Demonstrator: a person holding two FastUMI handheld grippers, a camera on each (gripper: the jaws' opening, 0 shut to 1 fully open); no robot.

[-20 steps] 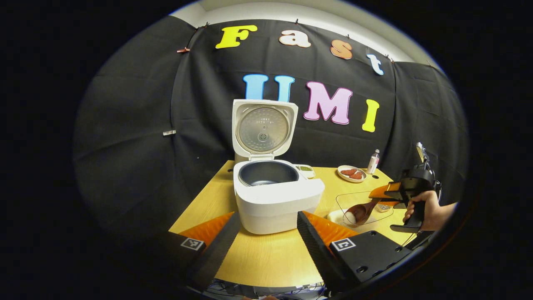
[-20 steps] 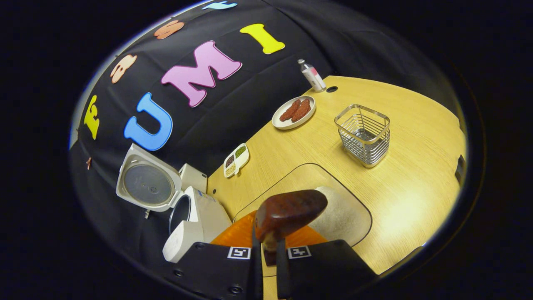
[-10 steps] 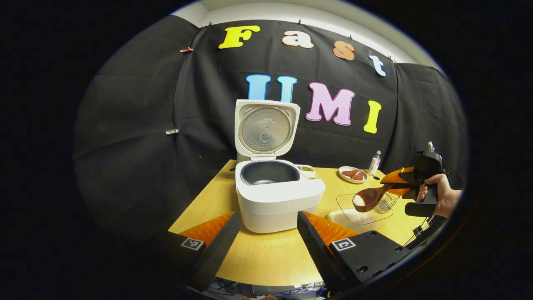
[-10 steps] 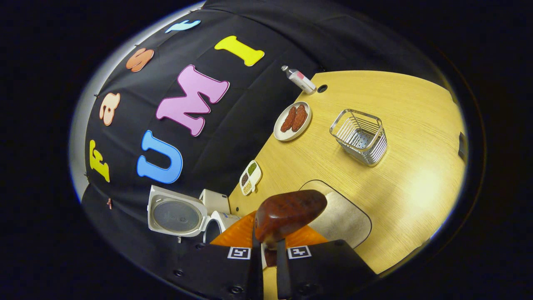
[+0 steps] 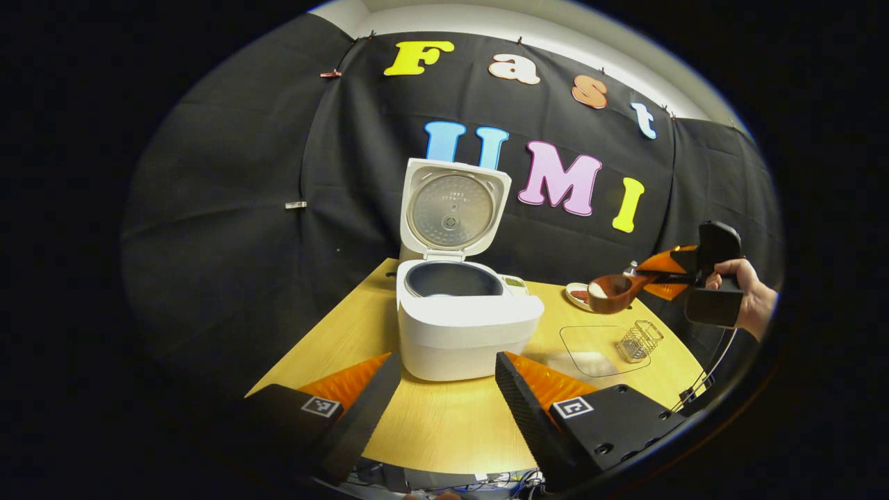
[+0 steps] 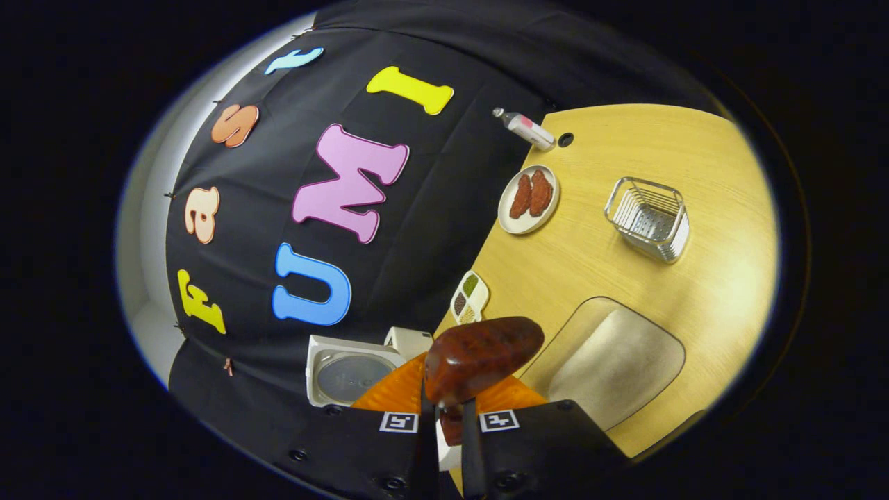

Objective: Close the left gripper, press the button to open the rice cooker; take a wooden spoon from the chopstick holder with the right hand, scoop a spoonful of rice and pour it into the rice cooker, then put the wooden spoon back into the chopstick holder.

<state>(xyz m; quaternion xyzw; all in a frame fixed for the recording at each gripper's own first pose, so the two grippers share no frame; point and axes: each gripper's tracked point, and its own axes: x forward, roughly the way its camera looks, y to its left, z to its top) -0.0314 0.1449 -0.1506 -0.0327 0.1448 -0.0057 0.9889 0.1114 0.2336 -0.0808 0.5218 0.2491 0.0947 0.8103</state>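
Rice sits in the bowl of the wooden spoon [image 5: 615, 292], whose handle is pinched in the right claw [image 5: 670, 276], a hand [image 5: 746, 305] holding that claw above the right side of the desk [image 5: 444, 423]. The step in hand looks like the carry to the rice cooker [image 5: 465, 326], which stands near the back left of the desk with its lid [image 5: 453, 212] up and its dark pot [image 5: 453, 279] open. To do it well, keep the spoon bowl level until it is over the pot, travel leftward at this height or a little higher so it clears the cooker's front rim, then tip slowly toward the pot's middle, staying forward of the raised lid. In the right gripper view the spoon's underside [image 6: 483, 357] hides the rice, so the fill must be judged from the left gripper view.

The left claw [image 5: 444, 378] is spread and empty, low at the front edge facing the cooker, well apart from the spoon's path. The air between spoon and pot looks open. Below lie the clear tray of rice [image 6: 611, 364], the wire chopstick holder [image 6: 649, 219] toward the right edge, and the small divided dish [image 6: 469, 297] just beside the cooker; spilled grains would land among these.
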